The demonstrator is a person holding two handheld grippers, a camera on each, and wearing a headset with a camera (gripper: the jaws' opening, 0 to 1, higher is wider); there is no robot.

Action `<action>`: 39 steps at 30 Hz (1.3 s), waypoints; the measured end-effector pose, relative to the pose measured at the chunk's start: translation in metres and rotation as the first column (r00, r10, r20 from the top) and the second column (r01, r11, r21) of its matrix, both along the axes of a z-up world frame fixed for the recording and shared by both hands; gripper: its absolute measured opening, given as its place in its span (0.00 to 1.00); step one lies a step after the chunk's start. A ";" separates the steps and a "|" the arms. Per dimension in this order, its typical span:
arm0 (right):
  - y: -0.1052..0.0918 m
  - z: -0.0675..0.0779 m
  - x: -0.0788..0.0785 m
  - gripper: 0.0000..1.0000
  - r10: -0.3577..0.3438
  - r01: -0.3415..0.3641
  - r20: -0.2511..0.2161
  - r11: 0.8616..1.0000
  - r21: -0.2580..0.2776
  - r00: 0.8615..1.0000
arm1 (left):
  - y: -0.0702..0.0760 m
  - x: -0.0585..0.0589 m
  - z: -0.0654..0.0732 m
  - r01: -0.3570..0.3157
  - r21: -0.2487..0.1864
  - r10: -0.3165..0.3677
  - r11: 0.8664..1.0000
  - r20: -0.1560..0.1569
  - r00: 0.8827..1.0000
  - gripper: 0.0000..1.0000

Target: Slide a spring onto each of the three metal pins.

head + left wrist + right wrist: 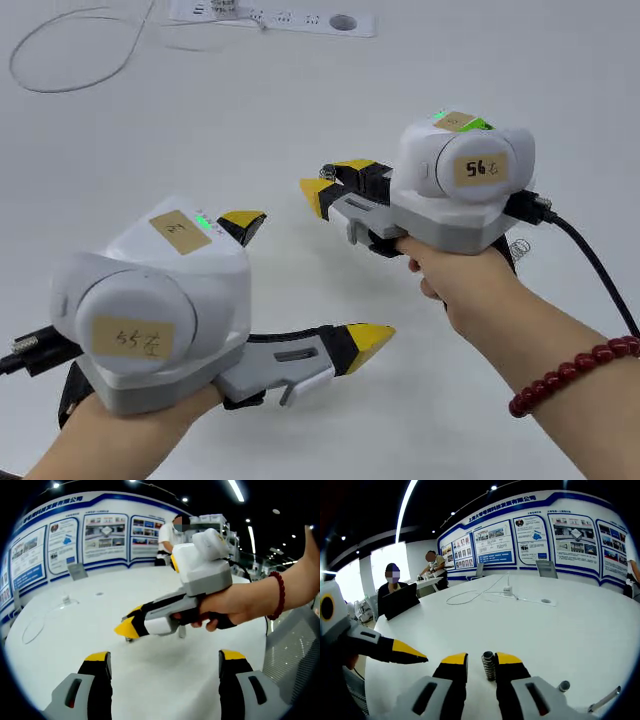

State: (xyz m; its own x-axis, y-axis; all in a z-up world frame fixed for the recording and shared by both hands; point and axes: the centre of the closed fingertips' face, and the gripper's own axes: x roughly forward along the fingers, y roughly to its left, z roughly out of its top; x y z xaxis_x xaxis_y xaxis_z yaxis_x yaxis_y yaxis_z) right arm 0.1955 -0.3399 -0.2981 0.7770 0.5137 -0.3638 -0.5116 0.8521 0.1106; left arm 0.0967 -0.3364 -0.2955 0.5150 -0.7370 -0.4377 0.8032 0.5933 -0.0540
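Two grippers over the table (250,110) in head view, left gripper (306,280) spread wide, right gripper (335,180) nearly closed; left gripper view, jaws empty; right gripper view, spring (488,665) pinched upright, presumably for threading onto the pin (604,700) nearby.

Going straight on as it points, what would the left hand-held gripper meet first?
Most likely the white-and-grey right hand-held gripper, straight ahead with its yellow-tipped jaws shut on a metal coil spring; depth is unclear.
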 end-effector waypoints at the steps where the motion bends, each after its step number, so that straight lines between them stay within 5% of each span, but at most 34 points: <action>1: 0.000 0.002 0.000 0.23 -0.002 0.002 0.003 1.000 0.000 1.000 | 0.000 0.000 0.000 -0.001 0.000 0.001 1.000 -0.001 1.000 0.90; 23: -0.026 0.036 -0.022 0.37 -0.047 0.048 0.042 0.999 -0.016 0.998 | -0.004 0.001 0.007 0.002 0.024 -0.002 1.000 0.003 1.000 0.85; 39: -0.063 0.045 -0.046 0.52 -0.112 0.113 0.037 0.993 -0.027 0.993 | -0.013 0.002 0.011 0.016 0.033 -0.016 0.999 0.010 1.000 0.80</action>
